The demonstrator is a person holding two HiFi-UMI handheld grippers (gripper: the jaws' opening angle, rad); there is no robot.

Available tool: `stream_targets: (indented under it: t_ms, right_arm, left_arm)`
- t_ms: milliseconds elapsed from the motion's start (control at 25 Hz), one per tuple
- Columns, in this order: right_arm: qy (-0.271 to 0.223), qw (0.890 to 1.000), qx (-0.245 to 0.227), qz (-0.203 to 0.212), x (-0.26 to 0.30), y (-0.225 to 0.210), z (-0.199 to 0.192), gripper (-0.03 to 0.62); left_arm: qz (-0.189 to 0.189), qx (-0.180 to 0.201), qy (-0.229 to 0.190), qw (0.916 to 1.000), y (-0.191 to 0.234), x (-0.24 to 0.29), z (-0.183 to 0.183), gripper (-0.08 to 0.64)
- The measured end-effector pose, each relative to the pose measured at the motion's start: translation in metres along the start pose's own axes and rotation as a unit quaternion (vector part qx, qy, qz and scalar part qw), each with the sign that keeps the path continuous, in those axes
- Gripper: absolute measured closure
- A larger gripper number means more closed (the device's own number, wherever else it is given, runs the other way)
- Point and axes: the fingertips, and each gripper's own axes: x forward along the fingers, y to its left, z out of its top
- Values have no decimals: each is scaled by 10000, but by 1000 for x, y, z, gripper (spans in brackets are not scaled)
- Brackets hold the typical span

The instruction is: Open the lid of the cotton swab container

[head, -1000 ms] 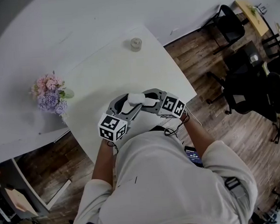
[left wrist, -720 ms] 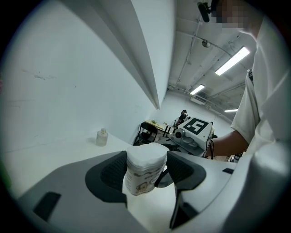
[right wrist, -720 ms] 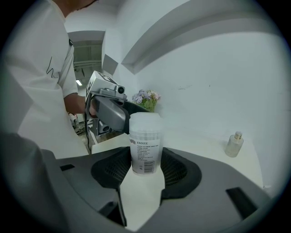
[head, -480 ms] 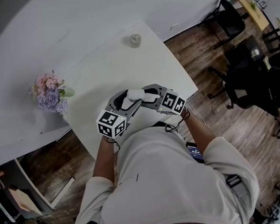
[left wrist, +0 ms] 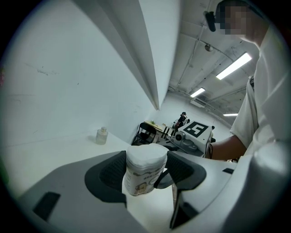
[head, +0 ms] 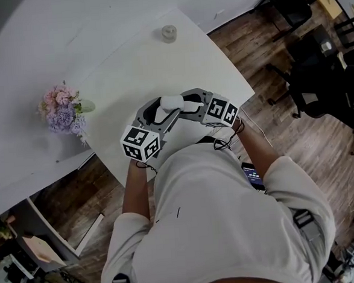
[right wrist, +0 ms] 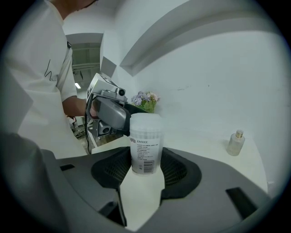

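The cotton swab container (head: 169, 102) is a white translucent cylinder with a printed label, held upright over the near part of the white table (head: 129, 68). In the left gripper view the left gripper (left wrist: 145, 167) has its pads pressed on both sides of the container (left wrist: 144, 169), high up near the lid. My right gripper (right wrist: 145, 164) is shut around the lower body of the container (right wrist: 146, 142), and a finger of the left gripper (right wrist: 110, 114) meets its top. The lid is on. I cannot tell whether the base touches the table.
A small glass bottle (head: 169, 33) stands at the table's far edge. A pink and purple flower bunch (head: 63, 109) sits beside the table's left side. Dark office chairs (head: 308, 68) stand on the wooden floor to the right.
Both grippers keep the same hold on the container. Only the head view has shifted a little.
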Motion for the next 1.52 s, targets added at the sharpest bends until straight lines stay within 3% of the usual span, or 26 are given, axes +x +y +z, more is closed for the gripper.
stream_targets:
  t_ms: [280,520,1320,1400,1520]
  right_arm:
    - [-180,9985,376,363,-3,3,4,396]
    - [-130,9991,359,161,0,1,0,396]
    - [-62,9992,400,-77,5,-6,-4,390]
    - [-115,9988,476,-15,5,-5,-3,390]
    - [-335,9946,872,444,1,-3,1,396]
  left_arm:
    - [-36,78,-296,9995,-2,-4,13,272]
    - [59,29,-360,9993,0,-2,8,278]
    - [262,-705,-403,9963,11,1,5,282]
    - [232,-597,-388,9972,10,0,6,282]
    - [44,-79,-334,9994,6,-1,14,281]
